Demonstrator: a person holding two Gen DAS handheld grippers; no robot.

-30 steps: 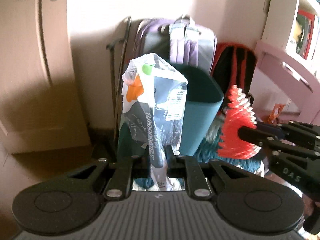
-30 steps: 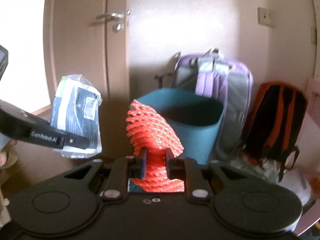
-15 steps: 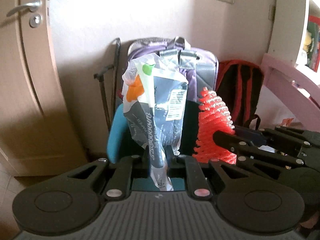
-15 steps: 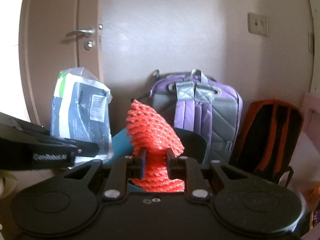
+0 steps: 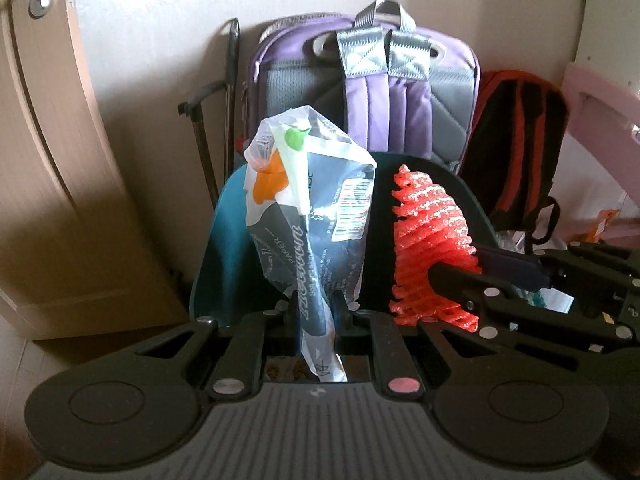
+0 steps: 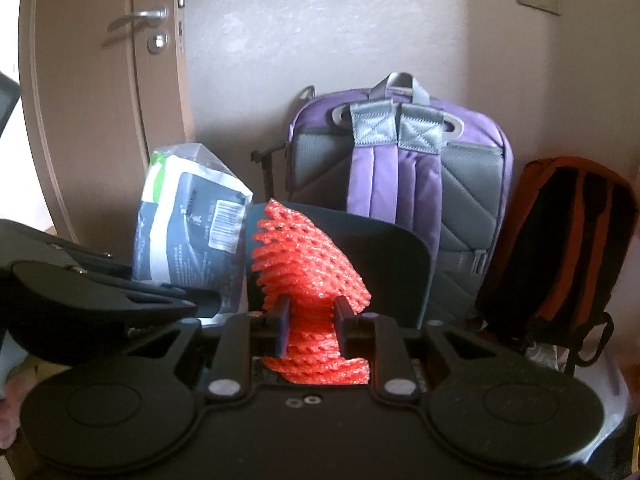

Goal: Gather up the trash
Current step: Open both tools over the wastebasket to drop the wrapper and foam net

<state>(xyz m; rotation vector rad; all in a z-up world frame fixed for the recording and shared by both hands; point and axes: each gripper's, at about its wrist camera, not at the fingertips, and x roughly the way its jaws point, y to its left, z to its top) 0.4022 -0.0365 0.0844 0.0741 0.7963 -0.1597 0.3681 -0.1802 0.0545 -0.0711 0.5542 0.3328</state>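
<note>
The left gripper [image 5: 316, 308] has its fingers [image 5: 289, 312] closed tight on the lower end of one crumpled plastic wrapper printed grey, white and orange [image 5: 310, 216], which stands upright above them. The right gripper [image 6: 310, 318] pinches one red foam fruit net [image 6: 306, 264] between nearly closed fingers [image 6: 344, 316]. Both pieces hang just above the near rim of one teal plastic bin [image 5: 224, 236]. Behind it stand two backpacks: one purple and grey [image 5: 368, 92], one black and orange [image 5: 516, 140].
</note>
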